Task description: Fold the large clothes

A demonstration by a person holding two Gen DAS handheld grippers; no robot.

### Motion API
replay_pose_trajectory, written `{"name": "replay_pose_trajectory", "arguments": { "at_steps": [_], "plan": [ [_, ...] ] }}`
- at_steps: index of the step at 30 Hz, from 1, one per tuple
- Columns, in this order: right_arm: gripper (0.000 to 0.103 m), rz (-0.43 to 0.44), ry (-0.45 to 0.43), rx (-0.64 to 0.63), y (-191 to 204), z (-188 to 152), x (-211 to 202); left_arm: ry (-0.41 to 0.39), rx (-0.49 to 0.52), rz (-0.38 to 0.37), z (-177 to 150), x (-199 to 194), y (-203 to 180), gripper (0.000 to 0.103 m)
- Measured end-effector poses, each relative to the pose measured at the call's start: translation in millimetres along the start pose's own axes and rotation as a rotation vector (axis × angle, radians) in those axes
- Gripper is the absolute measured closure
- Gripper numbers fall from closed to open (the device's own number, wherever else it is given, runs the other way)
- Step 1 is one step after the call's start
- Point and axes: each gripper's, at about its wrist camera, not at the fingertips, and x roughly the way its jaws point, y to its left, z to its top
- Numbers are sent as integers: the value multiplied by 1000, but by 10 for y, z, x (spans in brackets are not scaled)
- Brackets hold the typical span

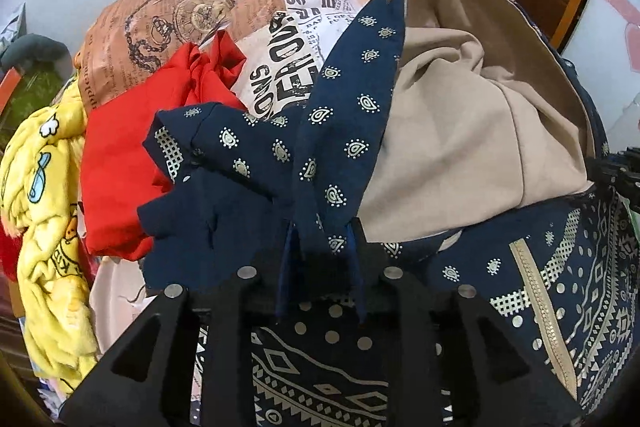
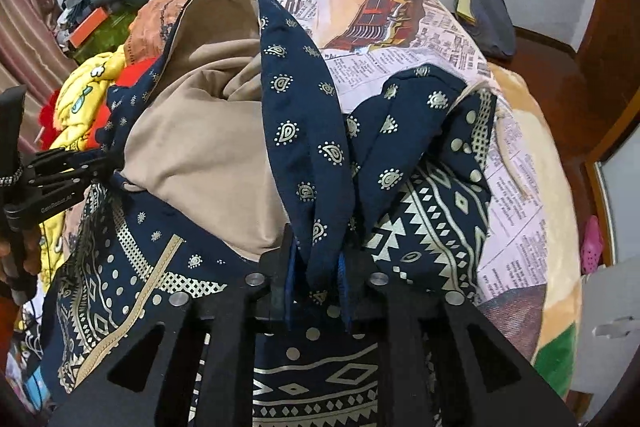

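A large navy garment (image 1: 340, 131) with silver paisley and geometric print and a beige lining (image 1: 472, 131) is bunched on the bed. My left gripper (image 1: 320, 255) is shut on a fold of its navy edge. My right gripper (image 2: 316, 267) is shut on another navy fold of the same garment (image 2: 304, 131); its beige lining (image 2: 208, 147) lies to the left. The left gripper also shows at the left edge of the right wrist view (image 2: 60, 179). The right gripper's tip shows at the right edge of the left wrist view (image 1: 624, 171).
The bed has a newspaper-print cover (image 1: 288, 3) (image 2: 440, 67). A red cloth (image 1: 132, 155) and a yellow cartoon blanket (image 1: 48, 219) lie at the left. A grey bag (image 2: 488, 15) sits on the wooden floor beyond the bed. A pink shoe (image 2: 592, 247) lies at the right.
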Motion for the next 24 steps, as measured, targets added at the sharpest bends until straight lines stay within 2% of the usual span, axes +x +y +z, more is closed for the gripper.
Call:
{"name": "replay_pose_trajectory", "arguments": {
  "at_steps": [1, 3, 4, 5, 9, 15, 24],
  "plan": [
    [79, -12, 1, -8, 10, -5, -14, 4, 3, 1, 19, -19, 1, 70],
    [69, -51, 0, -32, 49, 30, -68, 3, 3, -10, 53, -84, 11, 56],
    [63, -61, -6, -42, 67, 38, -92, -7, 3, -20, 78, -122, 22, 53],
    [61, -64, -18, -55, 82, 51, -121, -18, 4, -25, 107, -160, 31, 47],
    [47, -57, -78, -63, 106, 213, -230, -59, 10, -30, 286, -279, 22, 39],
    [46, -9, -105, -35, 114, 542, -118, -92, 21, -70, 683, -240, -66, 35],
    [46, 3, -66, -58, 126, 894, 299, -57, 39, -76, 1194, 283, -178, 35]
  ]
}}
